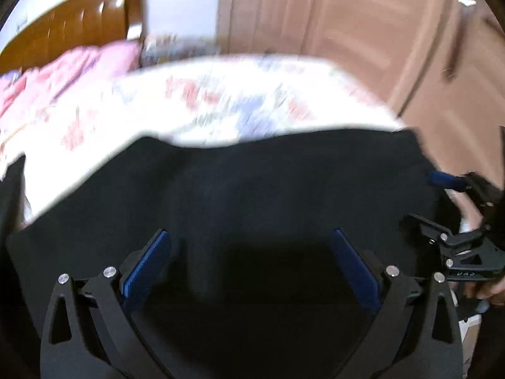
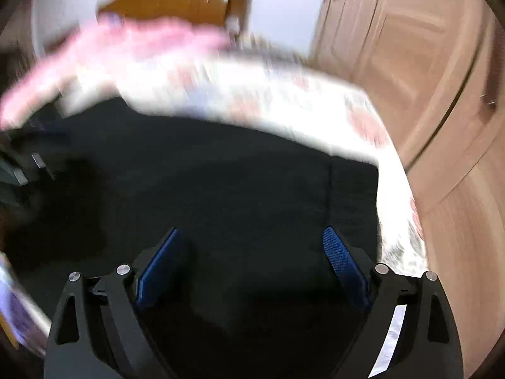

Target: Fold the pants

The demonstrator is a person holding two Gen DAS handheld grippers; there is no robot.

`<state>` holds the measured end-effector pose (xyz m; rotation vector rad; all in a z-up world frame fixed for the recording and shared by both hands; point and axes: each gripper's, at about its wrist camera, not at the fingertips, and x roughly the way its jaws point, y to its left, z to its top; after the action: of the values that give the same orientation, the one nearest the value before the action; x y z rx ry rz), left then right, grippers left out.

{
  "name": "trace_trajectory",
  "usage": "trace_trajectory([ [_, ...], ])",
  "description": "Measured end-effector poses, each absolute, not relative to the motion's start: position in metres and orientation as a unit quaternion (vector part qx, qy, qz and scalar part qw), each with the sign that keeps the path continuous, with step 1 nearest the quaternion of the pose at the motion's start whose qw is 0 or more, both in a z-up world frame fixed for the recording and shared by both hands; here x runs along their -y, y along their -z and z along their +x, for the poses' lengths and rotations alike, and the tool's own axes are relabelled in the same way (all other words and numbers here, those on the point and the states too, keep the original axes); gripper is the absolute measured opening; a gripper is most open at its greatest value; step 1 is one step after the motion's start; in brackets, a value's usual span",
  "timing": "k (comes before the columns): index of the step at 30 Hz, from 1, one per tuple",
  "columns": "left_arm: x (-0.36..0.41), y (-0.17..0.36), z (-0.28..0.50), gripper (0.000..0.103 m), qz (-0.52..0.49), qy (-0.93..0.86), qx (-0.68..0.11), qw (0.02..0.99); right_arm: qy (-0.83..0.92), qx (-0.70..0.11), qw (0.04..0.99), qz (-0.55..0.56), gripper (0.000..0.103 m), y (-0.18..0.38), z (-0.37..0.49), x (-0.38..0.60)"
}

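The black pants (image 1: 252, 189) lie spread on a bed with a white floral sheet (image 1: 205, 104); they also fill the middle of the right wrist view (image 2: 221, 183). My left gripper (image 1: 251, 237) is open just above the dark cloth, holding nothing. My right gripper (image 2: 251, 237) is open over the pants, empty. The right gripper also shows at the right edge of the left wrist view (image 1: 435, 178), its blue pad at the cloth's right edge. Both views are motion-blurred.
A pink quilt (image 1: 63, 72) lies at the far left of the bed before a brown wooden headboard (image 1: 72, 28). Wooden wardrobe doors (image 1: 363, 31) stand to the right, past the bed's edge (image 2: 394, 170).
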<state>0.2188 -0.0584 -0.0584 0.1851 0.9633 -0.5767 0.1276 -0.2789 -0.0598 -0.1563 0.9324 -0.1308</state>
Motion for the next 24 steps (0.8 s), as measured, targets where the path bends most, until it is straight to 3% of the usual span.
trace_trajectory([
  [5,0.047,0.073,0.210,0.101,0.121,0.266,-0.442,0.848,0.041,-0.427,0.903,-0.031,0.092,0.067,0.103,0.307],
  [12,-0.055,0.014,0.250,0.101,0.100,0.134,-0.385,0.907,0.010,-0.348,0.936,-0.052,0.092,0.010,0.093,0.243],
  [17,-0.141,0.030,0.339,0.099,0.064,0.015,-0.491,0.869,-0.053,-0.349,0.933,-0.073,0.092,0.014,0.137,0.177],
  [18,-0.152,0.038,0.351,0.096,0.056,0.007,-0.509,0.859,-0.068,-0.352,0.931,-0.072,0.092,0.017,0.150,0.159],
  [24,-0.165,0.063,0.362,0.046,0.098,0.005,-0.544,0.834,-0.095,-0.377,0.918,-0.081,0.092,0.038,0.188,0.102],
])
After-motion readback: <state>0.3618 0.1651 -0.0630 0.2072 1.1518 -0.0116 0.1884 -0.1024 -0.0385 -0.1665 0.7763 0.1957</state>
